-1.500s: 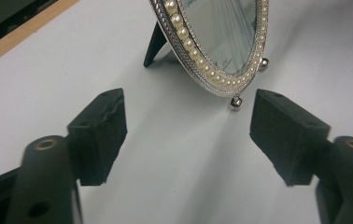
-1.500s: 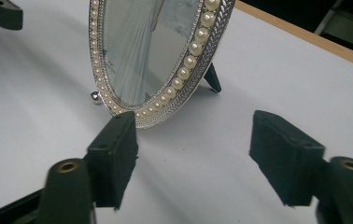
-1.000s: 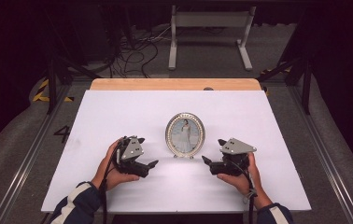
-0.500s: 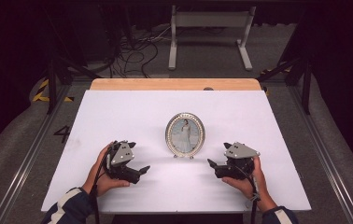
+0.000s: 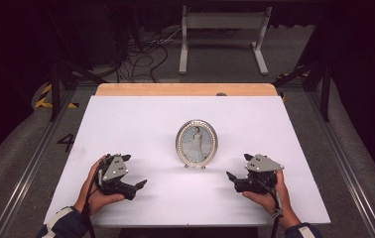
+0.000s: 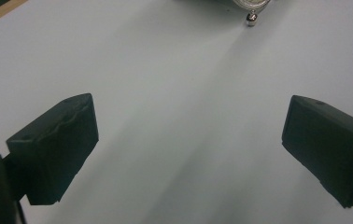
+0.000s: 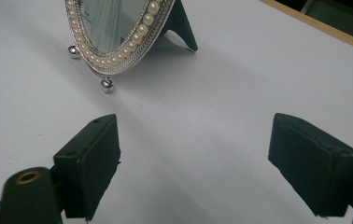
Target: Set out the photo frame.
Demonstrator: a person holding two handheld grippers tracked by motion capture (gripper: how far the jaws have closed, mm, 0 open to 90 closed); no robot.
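Both sets of jaws stand spread wide with nothing between them. On my left, the left gripper [image 5: 137, 186] has just been opening its jaws over bare white table [image 5: 141, 124], well apart from the oval picture frame [image 5: 196, 142]. That frame stands upright at the table's middle, on small ball feet with a dark easel leg behind. On my right, the right gripper [image 5: 231, 177] sits near the frame's lower edge. I judge the frame would tip easily, so I'd come in level from both sides and close on the beaded rim, not the glass.
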